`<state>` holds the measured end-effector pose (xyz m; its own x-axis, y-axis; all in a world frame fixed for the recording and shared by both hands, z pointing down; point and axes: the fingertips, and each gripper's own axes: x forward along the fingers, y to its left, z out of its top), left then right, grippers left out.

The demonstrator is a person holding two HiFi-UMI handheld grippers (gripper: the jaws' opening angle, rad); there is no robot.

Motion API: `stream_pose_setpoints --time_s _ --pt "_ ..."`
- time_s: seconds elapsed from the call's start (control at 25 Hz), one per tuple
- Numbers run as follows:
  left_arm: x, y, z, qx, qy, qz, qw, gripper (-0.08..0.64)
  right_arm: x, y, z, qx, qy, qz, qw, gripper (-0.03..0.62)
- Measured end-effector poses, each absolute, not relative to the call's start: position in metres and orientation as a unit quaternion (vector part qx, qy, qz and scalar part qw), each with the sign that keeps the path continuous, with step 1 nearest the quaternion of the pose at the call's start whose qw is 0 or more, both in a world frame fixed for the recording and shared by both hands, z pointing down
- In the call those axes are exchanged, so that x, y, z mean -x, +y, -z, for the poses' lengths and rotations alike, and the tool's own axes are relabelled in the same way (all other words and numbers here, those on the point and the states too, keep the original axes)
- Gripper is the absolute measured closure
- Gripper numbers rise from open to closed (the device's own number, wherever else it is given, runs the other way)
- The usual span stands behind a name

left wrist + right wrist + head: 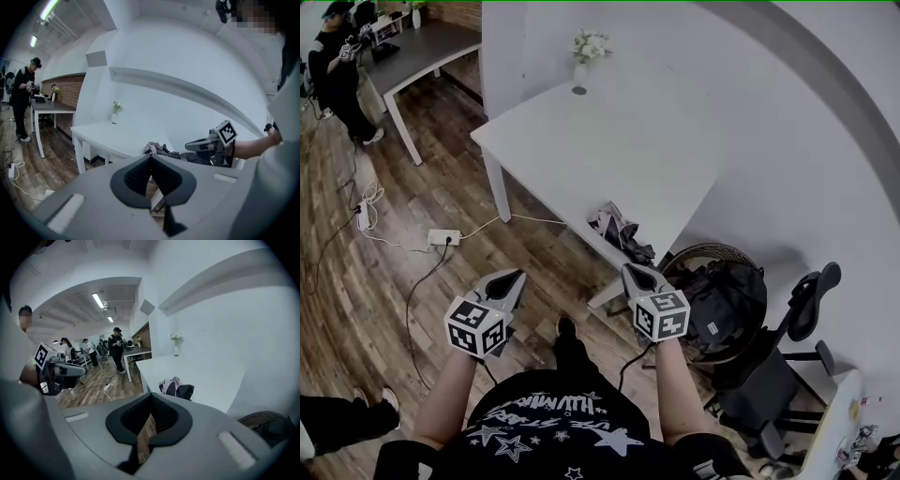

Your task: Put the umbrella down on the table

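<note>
The folded umbrella (621,232), dark with pink and grey patches, lies on the white table (609,141) close to its near edge. It also shows in the left gripper view (157,149) and the right gripper view (177,388). Both grippers hang over the wooden floor on my side of the table, apart from the umbrella. My left gripper (517,277) (150,157) is shut with nothing in it. My right gripper (630,270) (151,394) is shut and empty too, its tips pointing at the table edge below the umbrella.
A small vase of flowers (581,70) stands at the table's far end. A black backpack (727,309) sits on a round seat right of me, an office chair (787,356) beyond. A power strip (443,237) and cables lie on the floor. A person (337,75) stands by another table (422,47).
</note>
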<state>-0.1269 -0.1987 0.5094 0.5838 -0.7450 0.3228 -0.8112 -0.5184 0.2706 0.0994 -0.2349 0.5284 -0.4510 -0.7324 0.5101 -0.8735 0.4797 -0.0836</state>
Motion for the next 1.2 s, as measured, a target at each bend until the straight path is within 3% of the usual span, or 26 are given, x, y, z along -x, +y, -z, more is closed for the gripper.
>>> stream_pose_setpoints --time_s 1.2 --pt "0.160 -0.098 -0.524 -0.871 -0.435 -0.087 0.212 0.557 -0.062 -0.112 -0.555 -0.491 -0.818 -0.200 0.223 0.578"
